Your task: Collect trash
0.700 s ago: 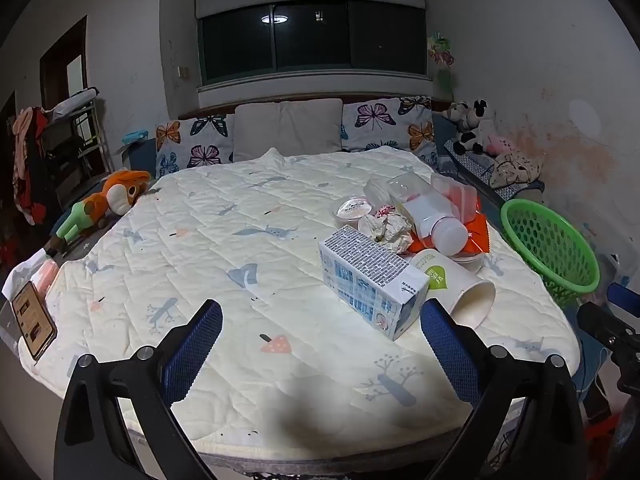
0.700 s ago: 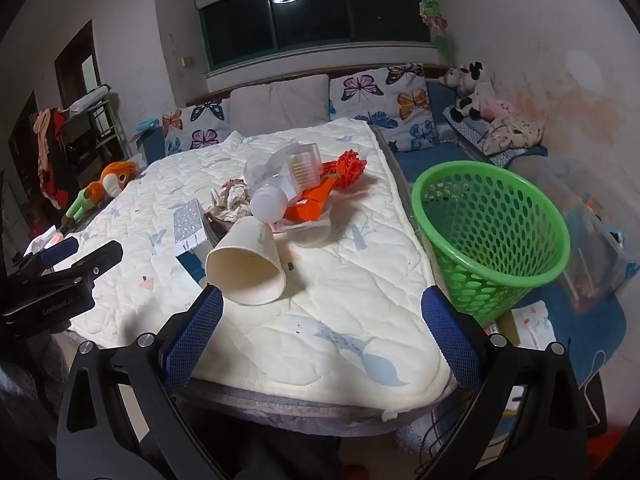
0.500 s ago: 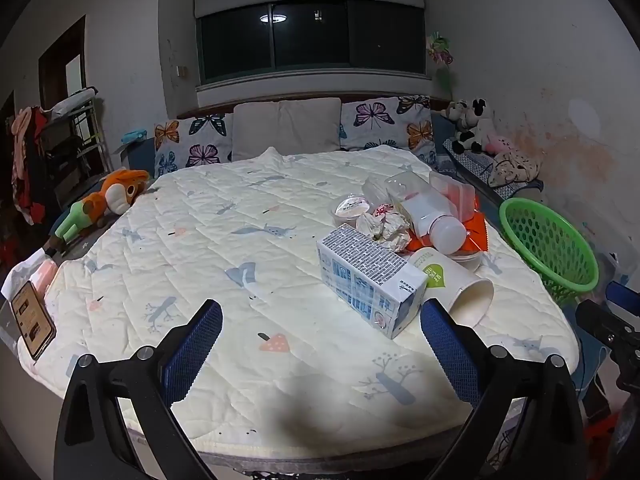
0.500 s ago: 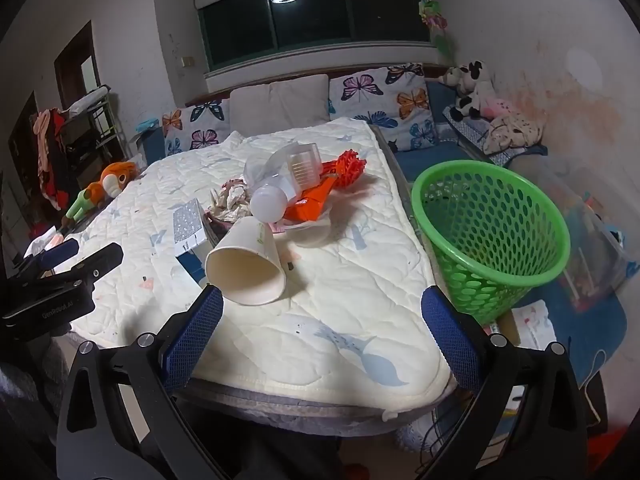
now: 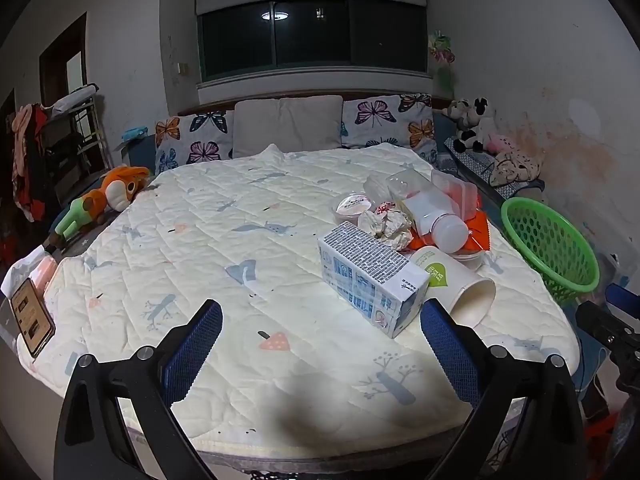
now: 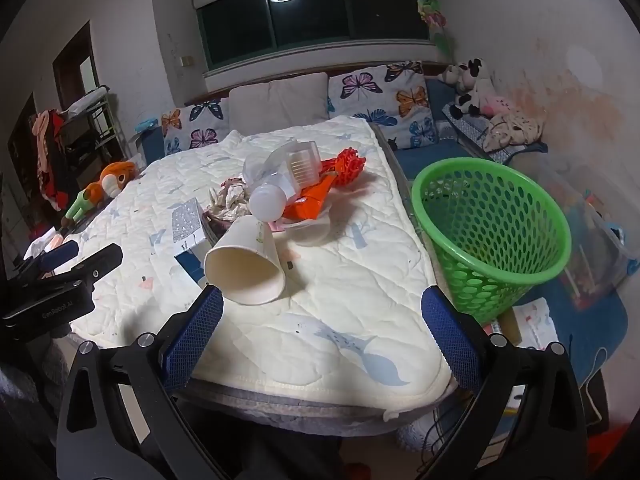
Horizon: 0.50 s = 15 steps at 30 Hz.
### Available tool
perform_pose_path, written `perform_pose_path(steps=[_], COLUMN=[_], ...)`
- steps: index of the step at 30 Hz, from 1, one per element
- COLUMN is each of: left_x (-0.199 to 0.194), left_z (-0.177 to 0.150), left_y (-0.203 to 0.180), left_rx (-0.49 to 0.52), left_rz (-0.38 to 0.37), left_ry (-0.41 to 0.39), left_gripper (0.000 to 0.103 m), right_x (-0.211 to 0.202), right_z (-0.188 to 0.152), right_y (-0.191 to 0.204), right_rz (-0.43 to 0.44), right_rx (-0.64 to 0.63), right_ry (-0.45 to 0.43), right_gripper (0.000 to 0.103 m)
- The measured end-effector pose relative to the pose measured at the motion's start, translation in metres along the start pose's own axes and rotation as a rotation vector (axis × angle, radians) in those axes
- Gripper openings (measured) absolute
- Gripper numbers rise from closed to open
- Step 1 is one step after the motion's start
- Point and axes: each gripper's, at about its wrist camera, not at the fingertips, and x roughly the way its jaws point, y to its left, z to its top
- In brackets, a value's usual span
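The bed (image 5: pixel 248 248) is covered with a cream quilted pad with small printed figures. On its right part lies a group of rubbish: a blue-and-white carton (image 5: pixel 370 276) on its side, a paper cup (image 5: pixel 456 286) on its side just right of the carton with its mouth toward the near edge, crumpled paper (image 5: pixel 386 224) behind the carton, a clear bottle with a white cap (image 5: pixel 430 210), an orange wrapper (image 6: pixel 310 198) under the bottle, and a small round lidded cup (image 5: pixel 354 205). At the far end stand butterfly pillows (image 5: pixel 384 120). At the near left corner lies a phone (image 5: pixel 32 316).
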Motion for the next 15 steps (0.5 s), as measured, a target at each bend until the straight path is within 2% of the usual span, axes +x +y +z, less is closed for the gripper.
perform_pose_path(steps=[15], left_x=[-0.0022], left_z=[-0.0032], left_y=[0.0016], left_rx=[-0.003], left_rz=[-0.003], left_ry=[0.005], left_gripper=[0.096], right_x=[0.0035], right_z=[-0.0006], right_y=[-0.0002], right_rz=[0.002], right_rx=[0.003], right_ry=[0.007], right_gripper=[0.098])
